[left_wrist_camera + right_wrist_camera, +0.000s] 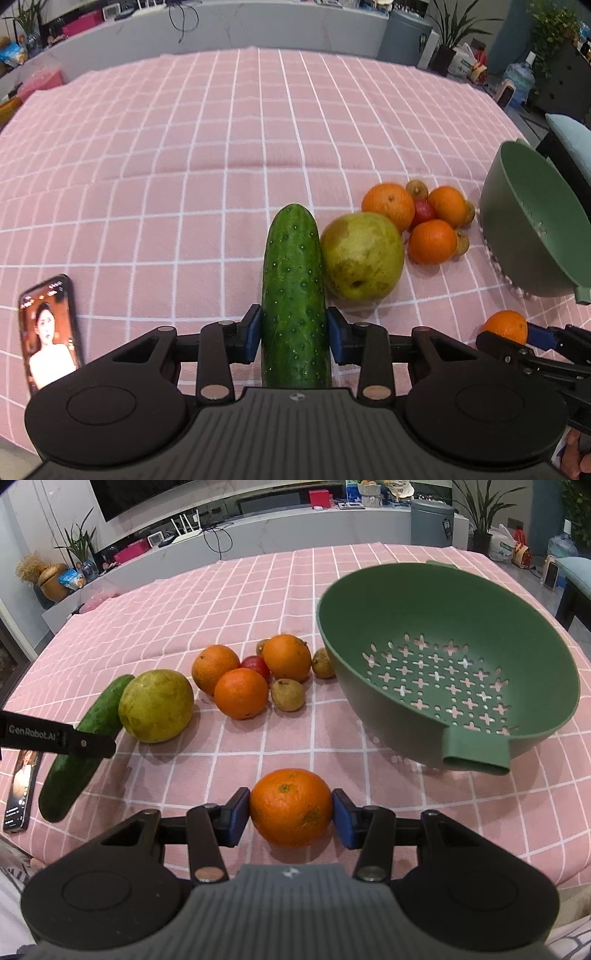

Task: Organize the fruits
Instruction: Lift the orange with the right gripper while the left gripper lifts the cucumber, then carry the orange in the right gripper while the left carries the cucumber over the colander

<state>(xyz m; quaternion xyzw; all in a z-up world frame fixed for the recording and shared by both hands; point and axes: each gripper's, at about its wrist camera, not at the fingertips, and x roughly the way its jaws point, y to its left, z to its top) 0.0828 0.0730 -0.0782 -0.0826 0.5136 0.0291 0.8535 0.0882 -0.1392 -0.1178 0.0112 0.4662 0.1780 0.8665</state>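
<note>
left tool (pixel 294 338) clamps cucumber (pixel 293 288) | right tool (pixel 291 818) clamps orange (pixel 291 806) | green colander (pixel 448 672) empty

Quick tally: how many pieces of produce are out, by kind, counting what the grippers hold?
Oranges: 4
Cucumber: 1
Pear: 1
Red fruit: 1
Small brown fruits: 3
Total: 10

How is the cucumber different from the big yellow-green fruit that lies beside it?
The cucumber is long, dark green and dotted with small bumps; the yellow-green fruit is round, paler and has brownish patches. The cucumber is gripped between the pads of the left gripper; the yellow-green fruit is held by nothing. The cucumber reaches further along the cloth, while the fruit is thicker. Both are on the pink checked tablecloth, side by side, outside the green colander.
</note>
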